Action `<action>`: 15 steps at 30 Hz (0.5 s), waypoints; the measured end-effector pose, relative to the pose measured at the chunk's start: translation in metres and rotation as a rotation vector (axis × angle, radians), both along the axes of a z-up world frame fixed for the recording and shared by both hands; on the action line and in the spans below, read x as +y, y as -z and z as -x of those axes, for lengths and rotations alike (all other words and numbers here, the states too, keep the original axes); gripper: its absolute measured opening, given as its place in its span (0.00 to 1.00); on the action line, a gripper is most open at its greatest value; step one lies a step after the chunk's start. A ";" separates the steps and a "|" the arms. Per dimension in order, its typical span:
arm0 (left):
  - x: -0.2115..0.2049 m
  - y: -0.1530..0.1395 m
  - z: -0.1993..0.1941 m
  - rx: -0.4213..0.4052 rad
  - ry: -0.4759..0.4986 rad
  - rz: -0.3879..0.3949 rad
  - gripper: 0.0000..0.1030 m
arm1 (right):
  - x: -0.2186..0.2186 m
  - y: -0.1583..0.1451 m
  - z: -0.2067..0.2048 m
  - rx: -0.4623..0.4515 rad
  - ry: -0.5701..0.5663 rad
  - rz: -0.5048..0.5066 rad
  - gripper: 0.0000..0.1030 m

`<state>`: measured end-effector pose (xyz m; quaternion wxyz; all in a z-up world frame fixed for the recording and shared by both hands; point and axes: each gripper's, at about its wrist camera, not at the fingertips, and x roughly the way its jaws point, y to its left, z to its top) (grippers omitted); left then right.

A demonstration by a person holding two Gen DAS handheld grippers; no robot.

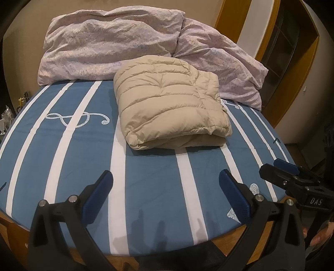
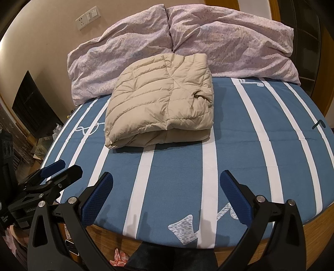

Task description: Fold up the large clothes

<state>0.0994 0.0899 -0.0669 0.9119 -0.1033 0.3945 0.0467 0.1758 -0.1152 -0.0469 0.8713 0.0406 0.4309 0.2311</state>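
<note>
Beyond my left tongs (image 1: 166, 181), in the left wrist view, the folded beige puffer jacket (image 1: 171, 104) lies on the blue-and-white striped bedsheet (image 1: 62, 146), far of the tips and slightly right of centre, well apart from them. My left tongs are spread wide with nothing between the blue pads, hanging over the near edge of the bed. The jacket's far edge lies against the pink crumpled pillows (image 1: 108, 41) at the head of the bed. A white treble clef print (image 1: 77, 118) sits on the sheet to the jacket's left. At the right edge of this view my right tongs (image 1: 279, 168) show from the side, level with my left ones and near the bed's right near corner; my fingers (image 1: 319, 237) show just below them.

From the right wrist view, the jacket (image 2: 160, 100) lies far of my right tongs (image 2: 167, 181) and a little left of centre, well apart from the tips. These tongs are also spread, empty, held over the near edge of the sheet (image 2: 240, 146). My left tongs (image 2: 62, 166) come in from the left side, close beside my right ones, their tips apart. The pillows (image 2: 208, 39) lie along the far wall, and a wall socket plate (image 2: 87, 17) sits above them at the left.
</note>
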 end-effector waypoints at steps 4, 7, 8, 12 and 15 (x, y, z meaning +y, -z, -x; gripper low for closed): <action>0.001 0.000 0.000 -0.003 -0.002 -0.005 0.98 | 0.000 0.000 0.000 -0.001 0.002 0.000 0.99; 0.001 0.001 0.000 -0.002 -0.002 -0.004 0.98 | 0.001 0.000 0.000 0.000 0.002 0.000 0.99; 0.001 0.001 0.000 -0.001 -0.002 -0.003 0.98 | -0.001 0.000 -0.001 0.000 0.001 0.000 0.99; 0.001 0.001 -0.001 0.000 -0.001 -0.003 0.98 | 0.001 0.002 -0.001 0.002 0.002 0.000 0.99; 0.002 0.002 -0.001 0.001 -0.001 -0.005 0.98 | 0.001 0.002 -0.001 0.003 0.002 0.000 0.99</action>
